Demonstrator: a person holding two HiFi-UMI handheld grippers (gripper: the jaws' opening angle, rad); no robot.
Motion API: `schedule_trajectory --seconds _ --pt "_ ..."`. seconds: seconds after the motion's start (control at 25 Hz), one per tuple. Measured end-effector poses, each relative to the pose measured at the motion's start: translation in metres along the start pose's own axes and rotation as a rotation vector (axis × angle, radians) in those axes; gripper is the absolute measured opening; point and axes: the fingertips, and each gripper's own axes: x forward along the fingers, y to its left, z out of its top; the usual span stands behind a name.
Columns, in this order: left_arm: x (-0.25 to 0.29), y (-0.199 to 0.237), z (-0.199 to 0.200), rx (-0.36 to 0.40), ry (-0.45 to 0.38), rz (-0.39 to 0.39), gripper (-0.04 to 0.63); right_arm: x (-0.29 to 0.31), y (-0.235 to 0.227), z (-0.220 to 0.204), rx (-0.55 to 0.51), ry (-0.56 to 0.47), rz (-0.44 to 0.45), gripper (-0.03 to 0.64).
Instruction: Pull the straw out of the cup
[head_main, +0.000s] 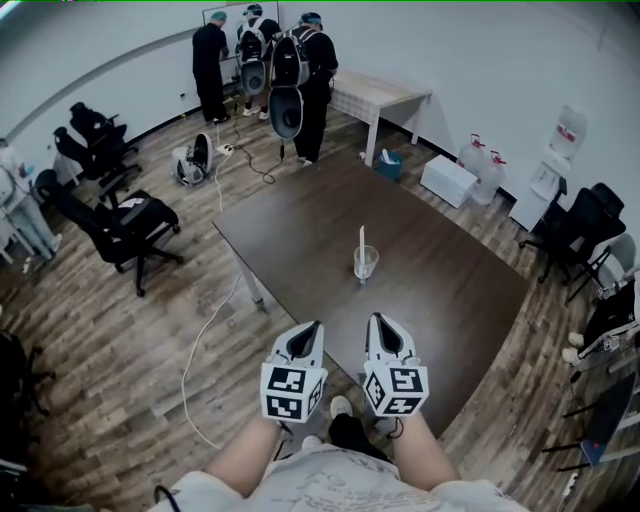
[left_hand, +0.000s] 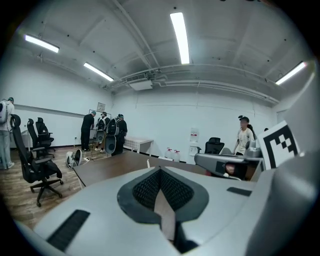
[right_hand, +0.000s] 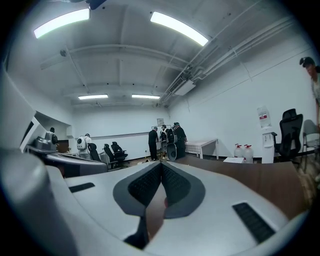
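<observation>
A clear plastic cup (head_main: 366, 263) stands near the middle of the dark brown table (head_main: 300, 230), with a white straw (head_main: 361, 240) upright in it. Both grippers hover side by side over the table's near edge, short of the cup. My left gripper (head_main: 316, 326) is shut with nothing in it, its pads meeting at the tip (left_hand: 160, 170). My right gripper (head_main: 374, 320) is also shut and empty (right_hand: 161, 164). In the left gripper view the straw (left_hand: 148, 163) shows as a small white stick just beyond the jaws. The right gripper view does not show the cup.
Three people (head_main: 290, 70) stand by the far wall next to a white table (head_main: 378, 95). Black office chairs (head_main: 125, 225) stand to the left, others (head_main: 575, 230) to the right. Water jugs (head_main: 480, 160) and a white box (head_main: 447, 180) sit behind. A cable (head_main: 205, 340) runs across the floor.
</observation>
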Motion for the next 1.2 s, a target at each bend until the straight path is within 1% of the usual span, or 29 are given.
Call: schedule_trajectory --seconds 0.24,0.52,0.6,0.68,0.84,1.0,1.2 --pt "0.043 0.017 0.014 0.009 -0.002 0.035 0.0 0.063 -0.032 -0.006 0.002 0.03 0.012 0.015" --pt "0.069 0.04 0.012 0.016 0.026 0.09 0.0 0.158 -0.079 -0.024 -0.054 0.073 -0.044 0.018" --pt "0.072 0.048 0.008 0.016 0.042 0.11 0.0 0.188 -0.091 -0.031 -0.083 0.101 -0.056 0.03" --pt "0.073 0.056 0.002 0.016 0.055 0.132 0.0 0.214 -0.101 -0.043 -0.103 0.134 -0.057 0.082" --pt "0.073 0.071 -0.009 0.005 0.082 0.188 0.0 0.259 -0.117 -0.069 -0.121 0.201 -0.053 0.092" --pt "0.075 0.086 -0.014 0.0 0.103 0.232 0.0 0.296 -0.134 -0.093 -0.128 0.26 -0.073 0.106" --pt "0.071 0.101 -0.023 -0.055 0.121 0.273 0.0 0.33 -0.15 -0.118 -0.135 0.361 -0.071 0.12"
